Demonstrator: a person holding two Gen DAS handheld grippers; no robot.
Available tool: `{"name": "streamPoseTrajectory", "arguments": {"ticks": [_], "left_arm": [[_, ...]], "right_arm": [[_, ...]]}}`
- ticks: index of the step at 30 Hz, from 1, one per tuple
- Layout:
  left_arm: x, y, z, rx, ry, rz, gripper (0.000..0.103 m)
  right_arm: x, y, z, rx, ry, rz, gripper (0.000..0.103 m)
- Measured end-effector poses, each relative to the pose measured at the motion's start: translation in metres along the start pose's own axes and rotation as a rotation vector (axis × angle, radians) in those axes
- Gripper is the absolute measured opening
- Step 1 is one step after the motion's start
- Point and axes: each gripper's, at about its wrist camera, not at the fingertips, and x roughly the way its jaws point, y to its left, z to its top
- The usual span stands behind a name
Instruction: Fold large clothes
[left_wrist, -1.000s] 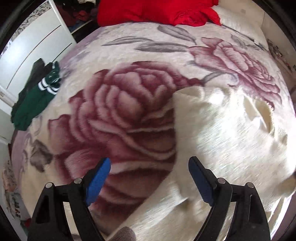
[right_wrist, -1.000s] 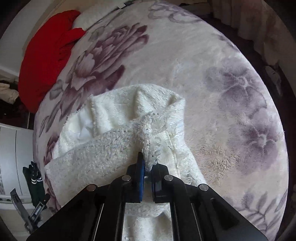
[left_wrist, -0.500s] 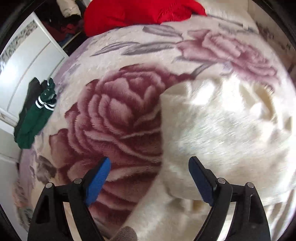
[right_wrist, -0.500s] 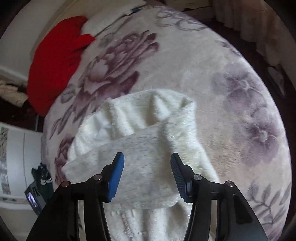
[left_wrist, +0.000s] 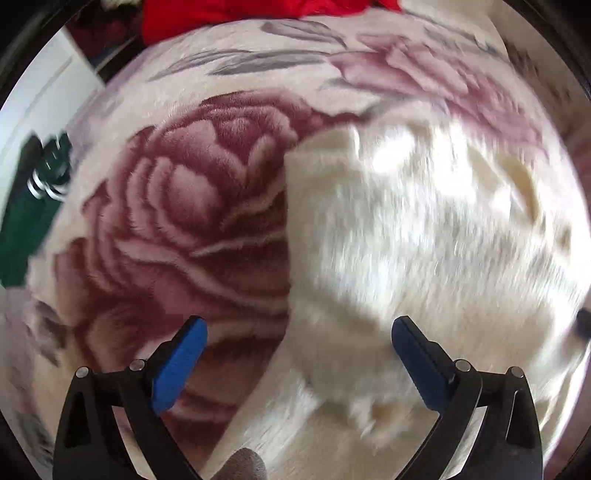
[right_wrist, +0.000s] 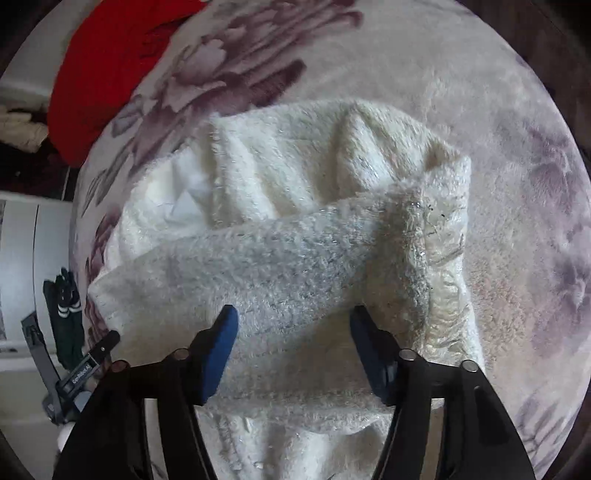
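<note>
A fluffy cream-white garment (right_wrist: 295, 206) lies partly folded on the rose-patterned bed blanket (right_wrist: 480, 110), one flap laid across its lower half. Above that flap hangs my right gripper (right_wrist: 291, 325), jaws still opening, pads clear of the cloth. In the left wrist view the same garment (left_wrist: 424, 240) fills the right side, blurred by motion. My left gripper (left_wrist: 299, 339) stands wide, jaws opening, straddling the garment's left edge with nothing pressed between the pads. The blanket's big red rose (left_wrist: 177, 229) lies under its left finger.
A red cloth (right_wrist: 107, 70) is heaped at the far end of the bed. A dark green garment (left_wrist: 26, 206) lies off the bed's left side by a white cabinet (right_wrist: 22, 266). The left gripper's body (right_wrist: 74, 373) shows at the lower left.
My right gripper let go of the garment's fold and its jaws spread; the flap now lies flat. My left gripper sank closer to the bed and widened a little.
</note>
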Motion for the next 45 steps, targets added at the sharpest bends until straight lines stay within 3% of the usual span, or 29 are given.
{"name": "streamPoseTrajectory", "arguments": {"ticks": [2, 5, 7, 9, 12, 15, 18, 19, 21, 23, 24, 26, 28, 31, 34, 39, 41, 42, 45], "left_arm": [[0.009, 0.006, -0.016, -0.01, 0.043, -0.011, 0.103], [-0.01, 0.029, -0.042, -0.103, 0.048, -0.083, 0.103], [-0.026, 0.037, -0.054, -0.105, 0.032, -0.03, 0.103], [-0.045, 0.044, -0.053, -0.128, 0.009, -0.039, 0.103], [-0.061, 0.035, -0.016, -0.075, -0.043, -0.025, 0.103], [-0.05, 0.005, 0.045, 0.024, -0.083, -0.006, 0.103], [0.008, -0.034, 0.092, 0.138, 0.031, 0.003, 0.102], [0.024, -0.045, 0.1, 0.185, 0.058, 0.031, 0.098], [0.059, -0.07, 0.114, 0.308, 0.073, 0.128, 0.08], [0.08, -0.087, 0.119, 0.386, 0.078, 0.169, 0.052], [0.083, -0.091, 0.119, 0.398, 0.071, 0.161, 0.042], [0.081, -0.1, 0.117, 0.415, 0.026, 0.171, 0.02], [0.073, -0.1, 0.114, 0.408, -0.016, 0.146, 0.014], [0.064, -0.092, 0.118, 0.365, -0.054, 0.107, 0.012], [0.062, -0.08, 0.13, 0.299, -0.06, 0.08, 0.012], [0.067, -0.067, 0.16, 0.148, 0.003, -0.01, 0.013], [0.054, -0.057, 0.157, 0.097, -0.011, -0.048, 0.019], [0.041, -0.052, 0.15, 0.087, -0.033, -0.07, 0.021], [0.011, -0.038, 0.13, 0.086, -0.121, -0.049, 0.04]], "right_arm": [[0.016, -0.008, -0.013, -0.06, 0.099, -0.125, 0.073], [0.01, -0.019, -0.033, -0.005, 0.121, -0.078, 0.073], [-0.011, -0.01, -0.049, -0.027, 0.117, -0.049, 0.073], [-0.03, -0.002, -0.058, -0.016, 0.116, 0.011, 0.073], [-0.049, 0.019, -0.041, -0.032, 0.091, 0.047, 0.073], [-0.045, 0.036, 0.011, -0.019, 0.051, 0.031, 0.073], [-0.002, 0.053, 0.071, 0.006, 0.093, -0.036, 0.073], [0.013, 0.059, 0.084, 0.012, 0.11, -0.05, 0.073], [0.054, 0.068, 0.106, 0.008, 0.175, -0.085, 0.071], [0.082, 0.076, 0.114, -0.008, 0.204, -0.12, 0.028], [0.089, 0.077, 0.116, -0.009, 0.192, -0.179, 0.015], [0.088, 0.076, 0.118, 0.017, 0.141, -0.188, 0.012], [0.08, 0.075, 0.12, 0.029, 0.087, -0.197, 0.01], [0.059, 0.075, 0.127, 0.05, -0.025, -0.211, 0.01], [0.049, 0.07, 0.14, 0.106, -0.082, -0.201, 0.01], [0.056, 0.072, 0.147, 0.099, -0.069, -0.227, 0.011], [0.068, 0.071, 0.155, 0.076, 0.024, -0.213, 0.018], [0.064, 0.072, 0.154, 0.069, 0.061, -0.216, 0.029], [0.025, 0.09, 0.142, -0.002, -0.002, -0.106, 0.054]]}}
